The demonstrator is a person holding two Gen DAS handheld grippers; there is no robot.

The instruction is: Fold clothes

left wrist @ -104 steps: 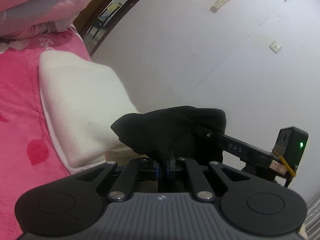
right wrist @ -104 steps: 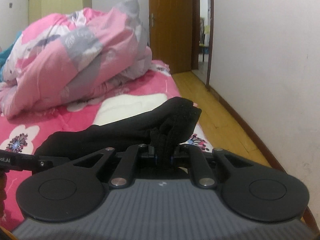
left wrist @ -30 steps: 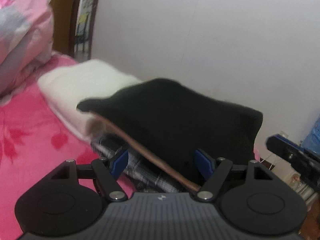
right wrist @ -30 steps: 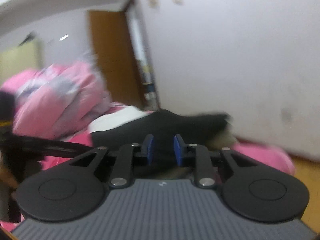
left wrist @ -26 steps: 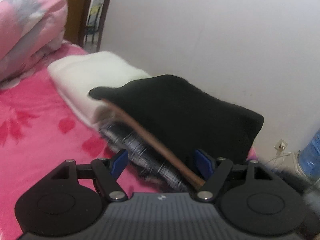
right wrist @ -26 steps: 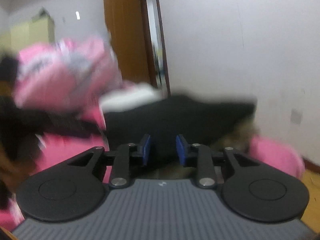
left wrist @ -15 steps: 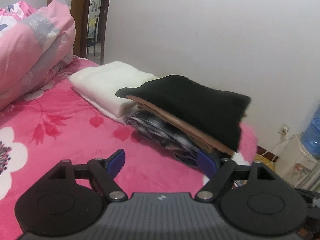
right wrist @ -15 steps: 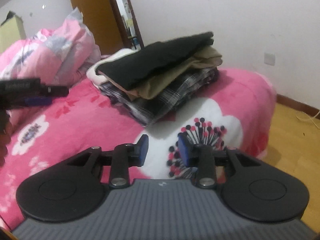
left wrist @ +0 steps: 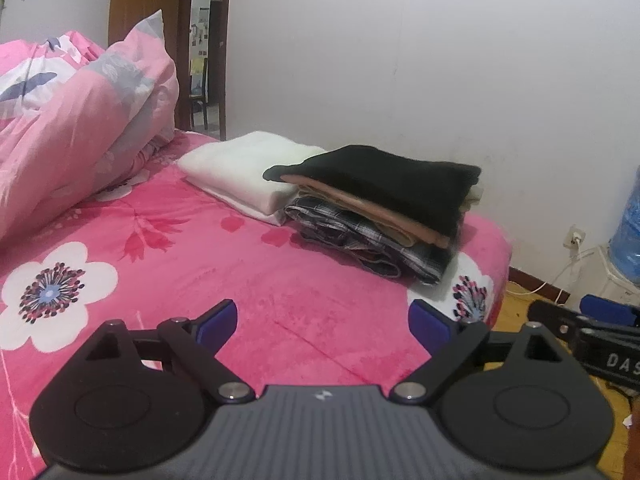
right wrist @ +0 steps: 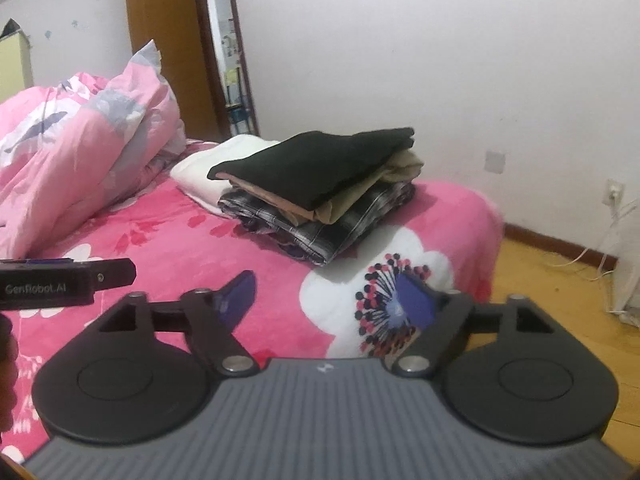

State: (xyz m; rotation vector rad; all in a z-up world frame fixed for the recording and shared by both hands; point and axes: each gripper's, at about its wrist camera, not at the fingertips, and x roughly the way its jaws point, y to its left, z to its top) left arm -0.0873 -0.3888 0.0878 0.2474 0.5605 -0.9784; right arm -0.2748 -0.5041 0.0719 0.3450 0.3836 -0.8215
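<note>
bed, pink floral cover | quilt | white fold | plaid-bottomed clothes stack

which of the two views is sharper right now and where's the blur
Left wrist view is sharper: the folded stack and left gripper look crisp. Right wrist view is softer, with smeared blue pads on the right gripper; both bend at the edges.

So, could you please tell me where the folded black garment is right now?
The black garment lies on top of the tan garment and the plaid garment, beside the white blanket, near the bed's wall-side corner.
</note>
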